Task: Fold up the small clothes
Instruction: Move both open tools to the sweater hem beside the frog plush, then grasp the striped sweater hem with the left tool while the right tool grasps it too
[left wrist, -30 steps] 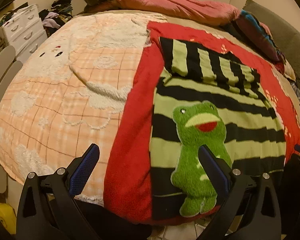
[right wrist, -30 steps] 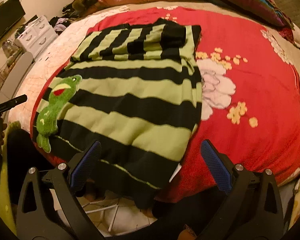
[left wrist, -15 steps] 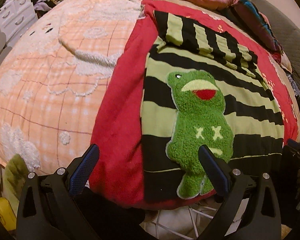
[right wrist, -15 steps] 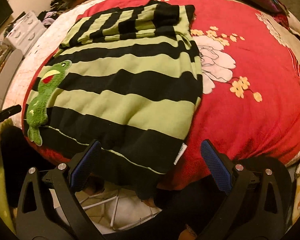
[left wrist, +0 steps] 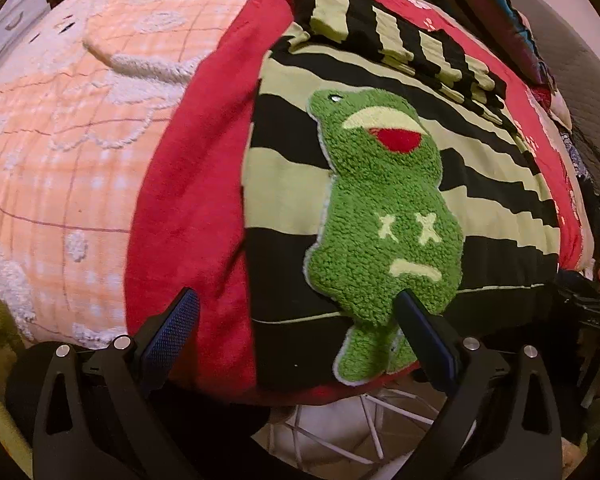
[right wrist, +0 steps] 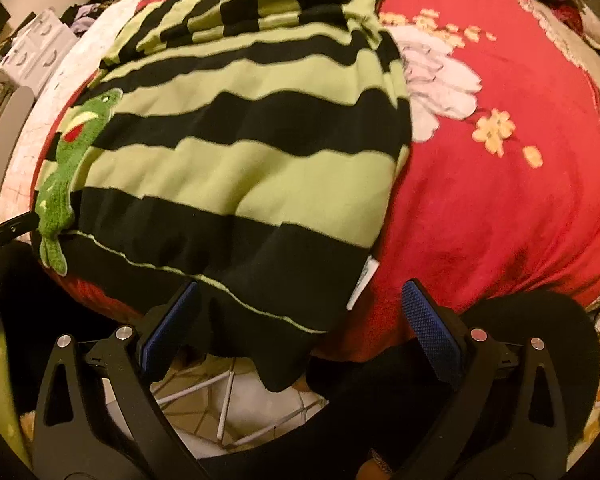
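Note:
A small green-and-black striped sweater [left wrist: 292,176] with a fuzzy green frog patch [left wrist: 384,204] lies flat on a red blanket [left wrist: 188,184], sleeves folded across its top. Its black hem hangs over the bed's near edge. My left gripper [left wrist: 298,320] is open, its jaws straddling the hem's left corner by the frog's feet. In the right wrist view the sweater [right wrist: 240,152] fills the left half, and my right gripper [right wrist: 300,312] is open with its jaws either side of the hem's right corner. Neither gripper holds cloth.
A peach plaid blanket [left wrist: 60,140] covers the bed's left part. The red blanket with flower print [right wrist: 500,160] spreads to the right. Pillows [left wrist: 508,20] lie at the far end. A white wire basket [right wrist: 228,400] sits on the floor below the bed edge.
Both grippers have moved forward and down toward the sweater's hem at the bed edge. The sweater now looks larger and closer. Both stay open.

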`<state>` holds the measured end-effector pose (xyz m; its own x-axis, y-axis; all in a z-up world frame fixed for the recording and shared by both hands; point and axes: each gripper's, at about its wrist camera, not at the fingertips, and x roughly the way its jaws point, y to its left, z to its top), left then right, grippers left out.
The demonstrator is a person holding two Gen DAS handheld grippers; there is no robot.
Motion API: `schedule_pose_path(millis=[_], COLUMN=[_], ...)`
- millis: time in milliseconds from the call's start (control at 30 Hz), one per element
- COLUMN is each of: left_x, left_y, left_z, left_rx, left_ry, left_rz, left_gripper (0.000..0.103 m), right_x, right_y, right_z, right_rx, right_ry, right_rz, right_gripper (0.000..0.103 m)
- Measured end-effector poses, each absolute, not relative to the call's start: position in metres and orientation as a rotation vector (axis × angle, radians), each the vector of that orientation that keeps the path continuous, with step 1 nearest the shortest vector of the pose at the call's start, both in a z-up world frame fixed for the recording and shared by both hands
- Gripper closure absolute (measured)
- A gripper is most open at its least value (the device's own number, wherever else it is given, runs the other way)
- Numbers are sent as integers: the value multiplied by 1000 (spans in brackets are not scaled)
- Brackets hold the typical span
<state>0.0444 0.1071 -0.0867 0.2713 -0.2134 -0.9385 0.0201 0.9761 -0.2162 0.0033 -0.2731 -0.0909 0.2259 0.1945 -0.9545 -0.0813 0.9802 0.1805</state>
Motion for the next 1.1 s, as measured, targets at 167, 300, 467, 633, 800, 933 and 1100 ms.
schedule_pose_path(millis=[167,300,467,633,800,933,1100], left_x=[45,44,46,49,47,45,47], left_y=[102,97,99,106,102,108,123], left_z=[-87,-84,-92,-101,-96,-86,-67], left_rx=[-215,-211,-235,-318,-313,-355,-508], left_ry=[1279,1267,1294,1315,1293,1251,1165], left_rz=[-231,-258,-243,-255,-280,-299,-379], left_gripper=[34,45,38,36,59,86,88], right_x=[-1,-3,2,4,4,3,6], right_y=[-264,-261,-266,-259,-267,-272,-277], right_z=[-88,-80,-91,-98,-92,-81,-61], right_rx=[101,96,130,101,157,224,312], right_ry=[1320,1289,1345,1375,1343,1291,1190], right_rz=[277,314,304,315,321,388,475], right_gripper=[45,57,43,39,64,87,92])
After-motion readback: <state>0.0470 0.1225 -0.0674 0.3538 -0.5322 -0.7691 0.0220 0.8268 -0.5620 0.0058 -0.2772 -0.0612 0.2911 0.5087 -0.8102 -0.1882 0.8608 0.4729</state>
